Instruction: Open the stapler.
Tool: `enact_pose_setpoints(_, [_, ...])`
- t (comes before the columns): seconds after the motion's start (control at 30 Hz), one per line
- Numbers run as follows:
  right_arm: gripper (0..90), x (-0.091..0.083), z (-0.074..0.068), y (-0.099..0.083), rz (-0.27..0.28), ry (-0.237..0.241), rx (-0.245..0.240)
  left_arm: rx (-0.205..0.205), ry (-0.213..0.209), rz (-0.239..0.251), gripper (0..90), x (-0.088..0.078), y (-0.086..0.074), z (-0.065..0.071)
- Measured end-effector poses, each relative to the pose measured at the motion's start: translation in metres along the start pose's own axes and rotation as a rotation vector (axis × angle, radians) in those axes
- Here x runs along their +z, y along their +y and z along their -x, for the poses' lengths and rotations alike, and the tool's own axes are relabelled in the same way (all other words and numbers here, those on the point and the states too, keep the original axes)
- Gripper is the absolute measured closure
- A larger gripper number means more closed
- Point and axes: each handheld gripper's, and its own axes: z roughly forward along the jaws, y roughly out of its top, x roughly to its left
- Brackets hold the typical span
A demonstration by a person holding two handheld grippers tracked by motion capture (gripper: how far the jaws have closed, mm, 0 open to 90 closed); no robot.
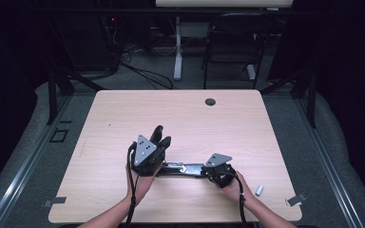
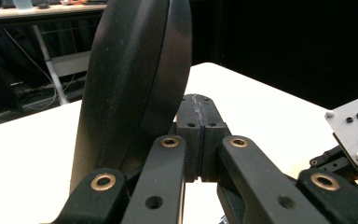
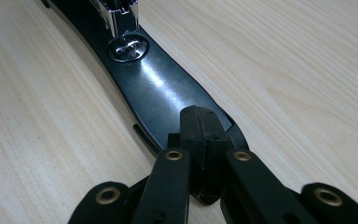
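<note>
A black stapler [image 1: 183, 169] lies opened out on the light wood table [image 1: 180, 114]. Its base [image 3: 158, 88], with a silver anvil [image 3: 127, 46], stretches flat between the two grippers. Its black top arm [image 1: 157, 134] stands tilted up next to my left gripper [image 1: 165, 142]. In the left gripper view that arm [image 2: 135, 84] rises just left of my left gripper [image 2: 198, 135], whose pads are shut together with nothing between them. My right gripper [image 3: 200, 133] is shut too, its tips over the near end of the base. In the high view the right gripper [image 1: 206, 171] points left along the stapler.
A small silver piece [image 1: 259, 190] lies near the table's front right corner, with tape tabs [image 1: 295, 200] at the front edge. A cable hole [image 1: 210, 101] sits at the back. A chair [image 1: 233, 42] and a desk leg [image 1: 177, 47] stand beyond the table.
</note>
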Motion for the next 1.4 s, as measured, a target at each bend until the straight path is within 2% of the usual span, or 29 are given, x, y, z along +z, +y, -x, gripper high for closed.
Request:
enact_pose_setpoints(0.57, [90.0, 0.000, 0.000, 0.000, -0.003, -0.002, -0.003, 0.013, 0.036, -0.006, 90.0, -0.012, 0.001, -0.015])
enact_pose_setpoints(1.4, [90.0, 0.000, -0.001, 0.000, -0.003, -0.008, -0.010, -0.014, 0.059, 0.002, 90.0, -0.027, -0.002, -0.034])
